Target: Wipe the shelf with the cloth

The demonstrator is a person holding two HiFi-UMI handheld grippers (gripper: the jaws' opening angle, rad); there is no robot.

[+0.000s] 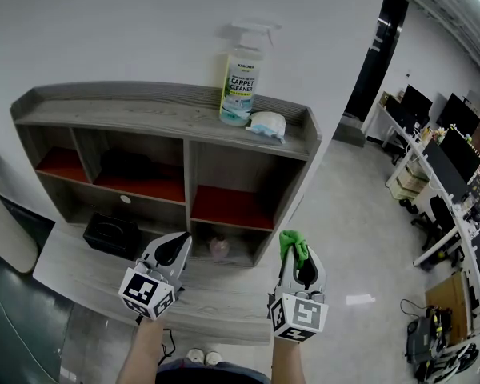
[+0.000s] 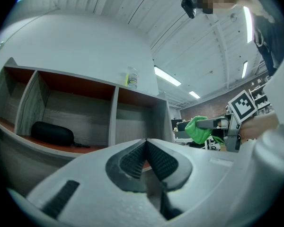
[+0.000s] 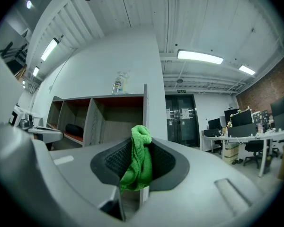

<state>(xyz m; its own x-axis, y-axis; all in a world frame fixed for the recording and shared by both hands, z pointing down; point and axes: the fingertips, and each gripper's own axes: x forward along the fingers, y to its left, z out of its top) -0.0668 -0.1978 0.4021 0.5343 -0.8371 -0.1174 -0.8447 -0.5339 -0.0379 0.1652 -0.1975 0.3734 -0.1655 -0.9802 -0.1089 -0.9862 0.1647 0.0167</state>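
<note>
From above, the green cloth (image 1: 292,245) sticks up out of the tips of the right gripper (image 1: 302,256). That gripper is held low in front of the grey shelf (image 1: 144,115), near its bottom right compartment, and the cloth is clear of the wood. The left gripper (image 1: 176,246) hangs alongside, well apart from the cloth, its tips over the lowest board. On the shelf's top a spray bottle (image 1: 242,78) stands upright with a white wad (image 1: 266,125) just beside it. A dark case (image 1: 132,165) lies in a red-floored middle compartment. A black box (image 1: 110,234) and a small pinkish thing (image 1: 219,248) sit on the bottom level. Both forearms reach forward from the lower edge. In the left gripper view the jaws are pressed together with nothing between them, pointing at the open compartments. In the right gripper view the jaws are clamped on the cloth, which bunches above them and hangs down between the pads.
</note>
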